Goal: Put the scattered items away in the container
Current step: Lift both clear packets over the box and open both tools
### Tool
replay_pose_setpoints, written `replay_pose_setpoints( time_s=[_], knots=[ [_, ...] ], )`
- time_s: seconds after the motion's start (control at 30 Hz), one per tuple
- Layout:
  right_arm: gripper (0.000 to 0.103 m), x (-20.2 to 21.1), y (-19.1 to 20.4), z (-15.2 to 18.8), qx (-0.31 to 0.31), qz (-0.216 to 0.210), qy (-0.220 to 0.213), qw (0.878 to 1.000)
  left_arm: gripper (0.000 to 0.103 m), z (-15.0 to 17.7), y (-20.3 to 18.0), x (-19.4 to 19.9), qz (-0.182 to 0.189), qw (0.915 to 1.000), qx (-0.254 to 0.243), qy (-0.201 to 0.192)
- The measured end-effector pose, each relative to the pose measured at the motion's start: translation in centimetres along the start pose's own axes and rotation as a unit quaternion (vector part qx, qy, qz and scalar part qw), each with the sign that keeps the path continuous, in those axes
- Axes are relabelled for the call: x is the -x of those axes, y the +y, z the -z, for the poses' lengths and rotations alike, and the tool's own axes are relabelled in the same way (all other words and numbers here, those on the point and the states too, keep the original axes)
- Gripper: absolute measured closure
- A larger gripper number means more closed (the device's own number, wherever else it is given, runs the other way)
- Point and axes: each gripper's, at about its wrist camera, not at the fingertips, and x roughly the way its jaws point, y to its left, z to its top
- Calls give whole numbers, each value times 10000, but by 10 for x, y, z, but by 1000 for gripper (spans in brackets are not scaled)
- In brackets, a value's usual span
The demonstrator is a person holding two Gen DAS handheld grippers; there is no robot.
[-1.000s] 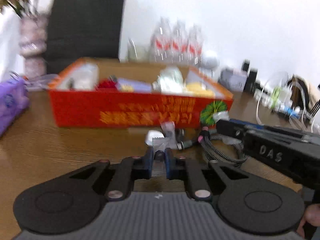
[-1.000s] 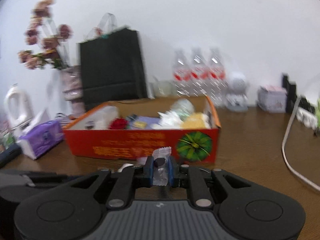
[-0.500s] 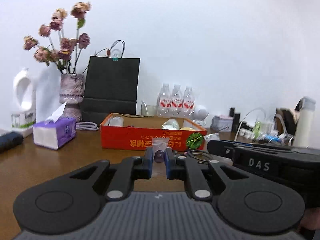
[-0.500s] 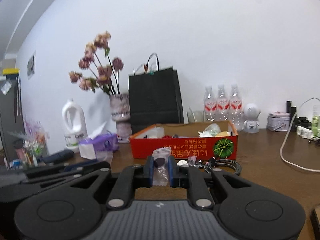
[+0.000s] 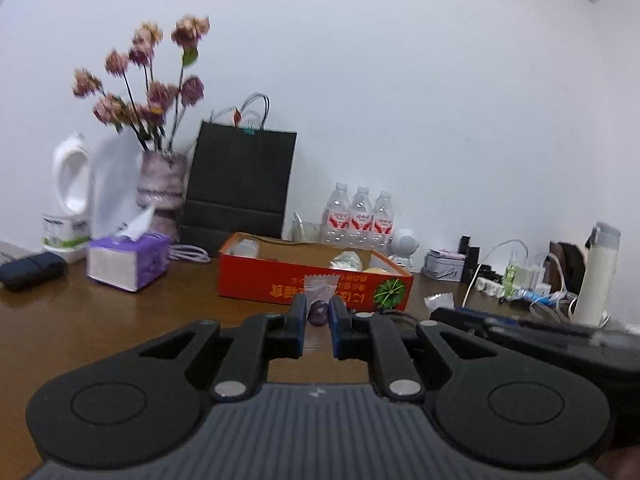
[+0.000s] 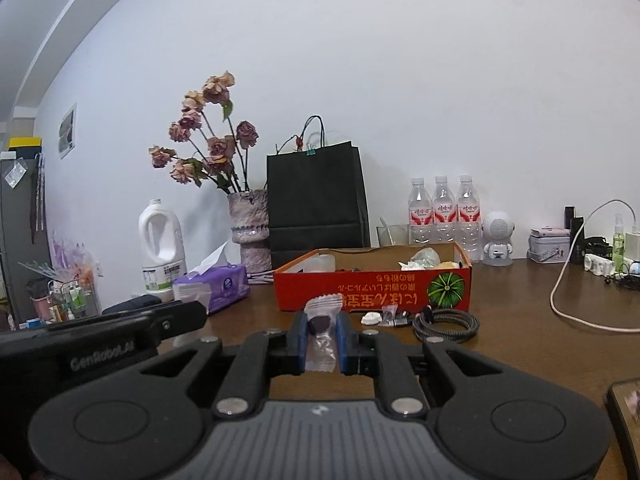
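On a dark wood-grain surface [image 6: 520, 280] against a plain white wall, two black plastic claws hang short of a shallow red cardboard box [image 6: 372, 294] printed with orange lettering and a green pumpkin. The left claw [image 5: 318, 312] pinches a clear crinkle-edged candy wrapper [image 5: 320, 286] with a dark purple sweet inside; the right claw [image 6: 322, 328] is pressed on a matching wrapped candy [image 6: 320, 320], its dark lump showing through the film. Both candies are held in the air, on the near side of the box and apart from it. The box already holds crumpled white and yellow packets and a pale plastic container. Just in front of it on the surface lie a coiled braided cable [image 6: 446, 324], a small white round piece [image 6: 370, 318] and a little clear packet [image 6: 388, 314]. Behind stand a matte black paper bag [image 6: 316, 200], a mottled ceramic vase [image 6: 250, 228] of dried pink roses, three ribbed clear water bottles [image 6: 440, 212] with red labels, a white jug [image 6: 160, 240], a purple tissue pack [image 6: 218, 288] and a small white round-headed figure [image 6: 498, 240]. A white cord [image 6: 568, 264] loops along the surface at right.
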Motion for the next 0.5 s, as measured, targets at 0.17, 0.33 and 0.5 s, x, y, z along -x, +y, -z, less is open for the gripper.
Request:
replay_pose_setpoints(
  time_s=[0.17,0.33,0.5],
  knots=[
    [89,-61,-20,-45,-36,136,-33,9999,90,-53,16,-77,364,9989,252,178],
    [89,-159,-58,-125,-309,244,-51,9992,90,-115,20,-186,409,9990,-127,93],
    [89,-257,-101,-209,-371,186,792,9960,90,-178,26,-306,506,9926,-267,1073]
  ],
)
